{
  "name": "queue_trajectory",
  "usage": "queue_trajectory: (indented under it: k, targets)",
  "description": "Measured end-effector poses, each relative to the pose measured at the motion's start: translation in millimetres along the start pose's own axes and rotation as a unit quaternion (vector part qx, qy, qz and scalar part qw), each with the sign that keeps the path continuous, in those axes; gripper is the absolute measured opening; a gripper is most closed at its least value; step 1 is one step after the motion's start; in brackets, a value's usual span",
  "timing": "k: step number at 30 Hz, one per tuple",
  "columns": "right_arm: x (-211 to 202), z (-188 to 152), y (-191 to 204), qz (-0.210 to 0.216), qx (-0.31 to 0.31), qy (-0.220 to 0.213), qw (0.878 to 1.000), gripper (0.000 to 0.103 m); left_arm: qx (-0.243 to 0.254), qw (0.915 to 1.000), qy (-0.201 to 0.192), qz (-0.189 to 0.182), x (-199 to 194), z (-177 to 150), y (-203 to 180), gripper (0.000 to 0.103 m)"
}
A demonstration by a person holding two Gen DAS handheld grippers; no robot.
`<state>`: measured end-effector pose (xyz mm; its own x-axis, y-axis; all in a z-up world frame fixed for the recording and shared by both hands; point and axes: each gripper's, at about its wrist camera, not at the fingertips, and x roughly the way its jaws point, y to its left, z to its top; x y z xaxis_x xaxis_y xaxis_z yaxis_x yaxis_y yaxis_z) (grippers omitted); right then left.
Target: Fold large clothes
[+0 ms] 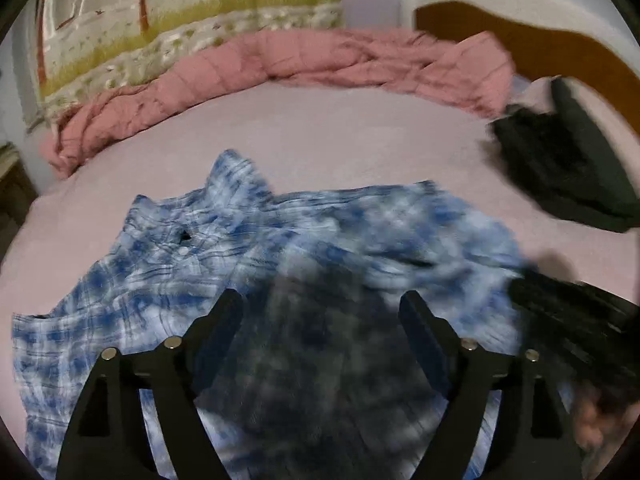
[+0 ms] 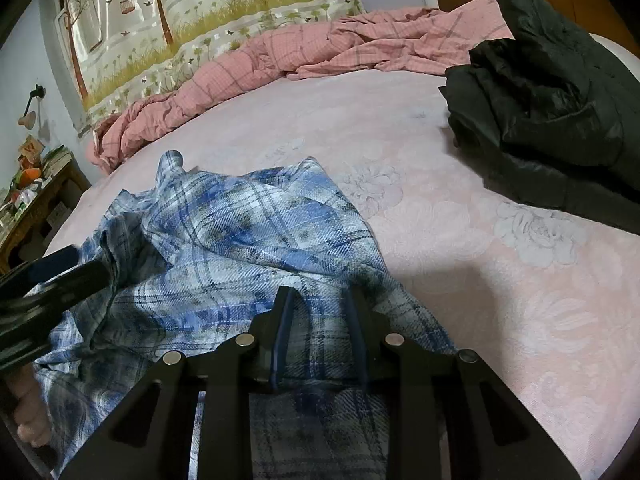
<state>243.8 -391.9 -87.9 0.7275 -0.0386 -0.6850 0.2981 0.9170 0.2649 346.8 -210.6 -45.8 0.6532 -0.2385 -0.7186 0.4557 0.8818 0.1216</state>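
A blue and white plaid shirt (image 1: 256,248) lies spread and rumpled on the pink bed sheet (image 1: 340,136). My left gripper (image 1: 320,304) is open, its fingers wide apart just above the shirt, holding nothing. In the right wrist view the shirt (image 2: 248,232) is bunched into folds, and my right gripper (image 2: 320,300) has its fingers close together with a fold of the shirt's edge pinched between them. The left gripper's body (image 2: 48,288) shows at the left edge of that view, over the shirt.
A black jacket (image 2: 548,112) lies piled at the right of the bed. A pink quilt (image 2: 280,60) is bunched along the far side, under a tree-print curtain (image 2: 180,20). A cluttered wooden side table (image 2: 36,196) stands left of the bed. A headboard (image 1: 540,40) is at far right.
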Motion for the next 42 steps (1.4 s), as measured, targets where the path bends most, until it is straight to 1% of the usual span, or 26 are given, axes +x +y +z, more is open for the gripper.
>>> queue_trajectory:
  k: [2,4,5,6,7,8,9,10,11,13,15,19,22,25,26,27,29,30,32,33,35,36,37,39,41,42]
  targets:
    - [-1.6,-0.9,-0.1,0.004,0.003,-0.002,1.000,0.029,-0.018,0.9979,0.021,0.059,15.8,4.0,6.6,0.080]
    - [-3.8,-0.8,-1.1,0.009,0.004,-0.006,1.000,0.029,-0.029,0.9974,0.016,0.063,17.8,5.0,19.7,0.081]
    - [-5.4,-0.9,1.1,0.008,0.003,-0.010,1.000,0.029,-0.028,0.9968,0.009,0.074,14.2,4.9,27.9,0.076]
    - [-8.0,-1.1,3.1,0.004,-0.001,-0.015,1.000,0.029,-0.029,0.9954,0.003,0.091,8.7,3.6,36.7,0.057]
    - [-12.2,-1.5,6.3,-0.002,-0.008,-0.024,1.000,0.029,-0.029,0.9942,-0.006,0.103,1.6,2.7,45.8,0.041]
    - [-17.8,-2.2,11.0,-0.006,-0.020,-0.037,0.999,0.029,-0.030,0.9942,-0.009,0.103,-4.7,1.4,54.6,0.006]
    - [-22.6,-4.2,15.0,-0.005,-0.030,-0.047,0.998,0.029,-0.032,0.9945,-0.010,0.099,-10.1,0.4,63.2,0.001]
    - [-27.7,-5.3,20.0,0.000,-0.044,-0.058,0.997,0.029,-0.040,0.9950,-0.016,0.091,-18.3,-1.4,73.5,0.001]
    - [-30.6,-6.3,22.5,0.006,-0.051,-0.063,0.997,0.029,-0.045,0.9945,-0.022,0.092,-25.2,-3.1,82.0,0.001]
    - [-34.5,-6.5,24.4,0.014,-0.056,-0.069,0.996,0.030,-0.048,0.9919,-0.038,0.111,-42.2,-5.5,98.2,0.001]
    - [-35.4,-5.4,21.0,0.019,-0.048,-0.068,0.996,0.030,-0.070,0.9891,-0.053,0.118,-60.8,-6.3,116.2,0.001]
    - [-34.6,-1.4,14.0,0.026,-0.029,-0.060,0.997,0.030,-0.103,0.9845,-0.062,0.127,-82.7,-0.6,150.2,0.001]
    - [-41.1,10.6,17.4,0.024,-0.034,-0.066,0.997,0.030,-0.103,0.9853,-0.044,0.129,-83.9,-1.7,167.7,0.001]
    - [-58.7,35.5,26.2,0.001,-0.048,-0.066,0.997,0.030,-0.111,0.9853,-0.031,0.126,-82.6,-8.4,179.6,0.001]
    - [-68.5,46.5,27.6,-0.003,-0.046,-0.077,0.996,0.032,-0.116,0.9857,-0.024,0.120,-81.0,-11.9,183.8,0.001]
    - [-77.8,57.9,29.9,-0.014,-0.044,-0.092,0.995,0.044,-0.125,0.9859,-0.019,0.109,-80.2,-15.5,188.6,0.001]
    - [-84.4,76.8,40.1,-0.044,-0.057,-0.107,0.992,0.063,-0.149,0.9848,-0.012,0.088,-80.9,-23.9,198.3,0.001]
    - [-81.9,85.6,48.4,-0.055,-0.077,-0.111,0.989,0.063,-0.161,0.9835,-0.012,0.081,-81.4,-27.5,203.0,0.001]
    - [-67.4,98.3,59.7,-0.077,-0.088,-0.109,0.987,0.063,-0.182,0.9791,-0.018,0.090,-80.8,-31.8,207.6,0.002]
    - [-55.1,103.3,63.5,-0.080,-0.087,-0.098,0.988,0.063,-0.188,0.9771,-0.018,0.097,-79.9,-33.5,210.0,0.002]
    - [-16.9,113.4,65.9,-0.064,-0.076,-0.050,0.994,0.063,-0.199,0.9744,-0.024,0.102,-83.4,-38.9,213.6,0.001]
    - [1.3,116.8,62.8,-0.061,-0.064,-0.031,0.996,0.062,-0.198,0.9751,-0.029,0.097,-88.6,-42.4,213.5,0.001]
    - [18.7,118.6,59.2,-0.060,-0.054,-0.016,0.997,0.060,-0.192,0.9766,-0.033,0.092,-92.9,-45.4,212.7,0.002]
    - [47.8,116.0,52.2,-0.066,-0.055,0.009,0.996,0.047,-0.180,0.9784,-0.040,0.094,-99.8,-52.7,211.1,0.002]
    - [66.8,106.9,41.7,-0.080,-0.056,0.029,0.995,0.041,-0.176,0.9790,-0.033,0.098,-93.8,-55.5,214.2,0.002]
    - [71.8,104.6,36.2,-0.078,-0.053,0.036,0.995,0.039,-0.177,0.9788,-0.026,0.099,-85.8,-55.5,217.6,0.002]
